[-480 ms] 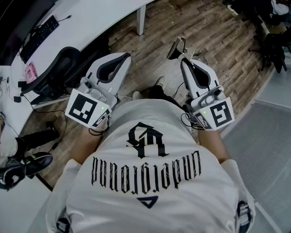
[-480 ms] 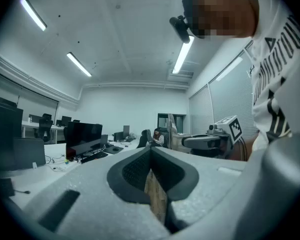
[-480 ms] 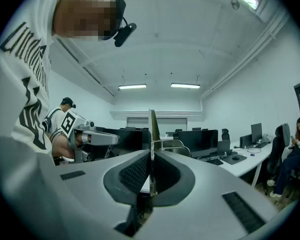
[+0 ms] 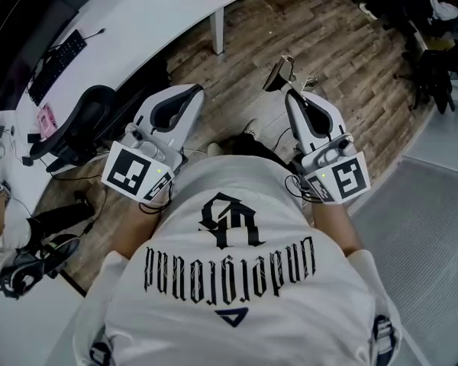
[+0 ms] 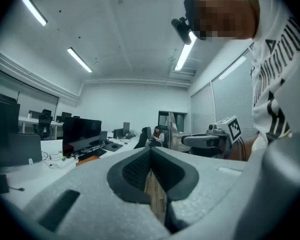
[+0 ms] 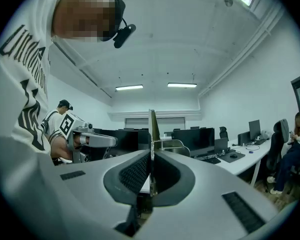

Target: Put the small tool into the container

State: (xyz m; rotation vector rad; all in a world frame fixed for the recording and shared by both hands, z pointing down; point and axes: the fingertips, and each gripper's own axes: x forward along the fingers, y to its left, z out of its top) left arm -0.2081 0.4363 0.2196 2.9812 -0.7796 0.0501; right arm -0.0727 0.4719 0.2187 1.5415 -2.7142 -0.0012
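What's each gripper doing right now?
Left gripper: jaws closed, nothing between them.
Right gripper: jaws closed on a thin metal tool.

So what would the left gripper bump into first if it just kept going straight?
Nothing close, it seems. The left gripper points level past the white desk toward a seated person far across the room; that person may be first, but depth is unclear.

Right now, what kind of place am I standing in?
Most likely an open-plan office. Long white desks carry monitors and a keyboard, an office chair is pulled up to one, and strip lights run across the ceiling.
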